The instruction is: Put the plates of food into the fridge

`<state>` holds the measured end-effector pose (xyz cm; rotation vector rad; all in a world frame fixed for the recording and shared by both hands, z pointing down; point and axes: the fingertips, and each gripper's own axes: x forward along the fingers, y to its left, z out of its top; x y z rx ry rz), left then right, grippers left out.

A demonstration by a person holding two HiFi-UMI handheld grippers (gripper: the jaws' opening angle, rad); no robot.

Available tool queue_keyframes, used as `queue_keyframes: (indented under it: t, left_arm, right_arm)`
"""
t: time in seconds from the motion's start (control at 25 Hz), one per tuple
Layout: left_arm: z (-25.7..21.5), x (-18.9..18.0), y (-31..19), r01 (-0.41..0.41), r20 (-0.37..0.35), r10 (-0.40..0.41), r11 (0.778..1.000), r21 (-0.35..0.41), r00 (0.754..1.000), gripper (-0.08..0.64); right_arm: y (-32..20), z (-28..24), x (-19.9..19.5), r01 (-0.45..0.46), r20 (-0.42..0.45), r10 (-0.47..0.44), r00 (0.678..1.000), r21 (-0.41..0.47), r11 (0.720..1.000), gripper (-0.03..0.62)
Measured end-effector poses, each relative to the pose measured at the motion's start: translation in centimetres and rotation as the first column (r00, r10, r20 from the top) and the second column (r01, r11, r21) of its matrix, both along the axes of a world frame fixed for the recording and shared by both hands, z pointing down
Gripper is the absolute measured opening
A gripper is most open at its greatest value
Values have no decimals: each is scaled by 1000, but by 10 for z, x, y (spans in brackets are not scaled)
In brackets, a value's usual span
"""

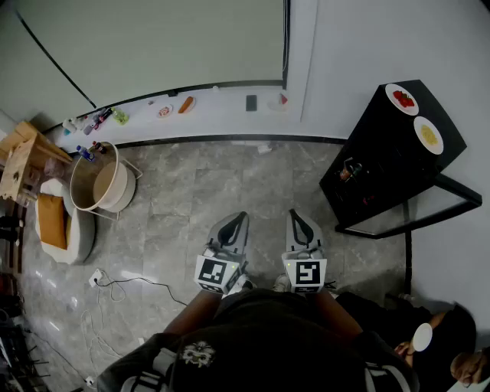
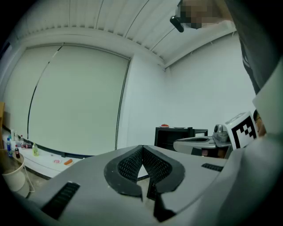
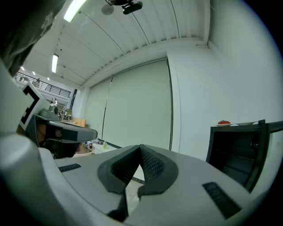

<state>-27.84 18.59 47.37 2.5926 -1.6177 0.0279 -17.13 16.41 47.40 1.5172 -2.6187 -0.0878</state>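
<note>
Left gripper (image 1: 239, 219), right gripper (image 1: 295, 217): fingers together, empty | red-food plate (image 1: 402, 99), yellow-food plate (image 1: 429, 135): fridge (image 1: 375, 164) top, far corner, near edge | risk: thin rim grip tilts plate, spills food

Soft, even indoor light fills every view, ceiling light strips (image 3: 73, 9) glaring at eleven o'clock in the right gripper view, while fisheye bending and black vignetting crowd the edges.
</note>
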Motion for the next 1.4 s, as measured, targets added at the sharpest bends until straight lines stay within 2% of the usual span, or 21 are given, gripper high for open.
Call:
queue_keyframes:
  t: [0.16, 0.4, 0.56, 0.68, 0.84, 1.12, 1.4]
  left_arm:
    - [6, 2, 5, -6, 22, 6, 1000, -2, 1000, 21]
    - [10, -6, 8, 25, -33, -26, 999, -34, 999, 21]
    - [7, 0, 14, 15, 60, -15, 1000, -1, 998, 23]
    - [-1, 14, 13, -20, 44, 19, 1000, 13, 999, 23]
    - [-11, 31, 8, -24, 2, 24, 1000, 15, 1000, 23]
    - [-11, 33, 2, -17, 21, 17, 1000, 6, 1000, 23]
    - [-1, 32, -22, -42, 28, 42, 999, -4, 999, 23]
  right_arm:
    - [2, 3, 3, -13, 10, 13, 1000, -23, 1000, 25]
    - [8, 0, -2, 27, 43, -26, 999, -20, 999, 25]
    - [11, -1, 4, 36, 56, -35, 998, -14, 999, 25]
    - [12, -2, 13, 40, 67, -39, 997, -4, 999, 25]
    - [13, -3, 26, 35, 97, -37, 995, 18, 999, 25]
    - [10, -5, 42, 13, 78, -15, 997, 24, 1000, 25]
    - [-14, -2, 41, -16, 61, 15, 998, 16, 1000, 25]
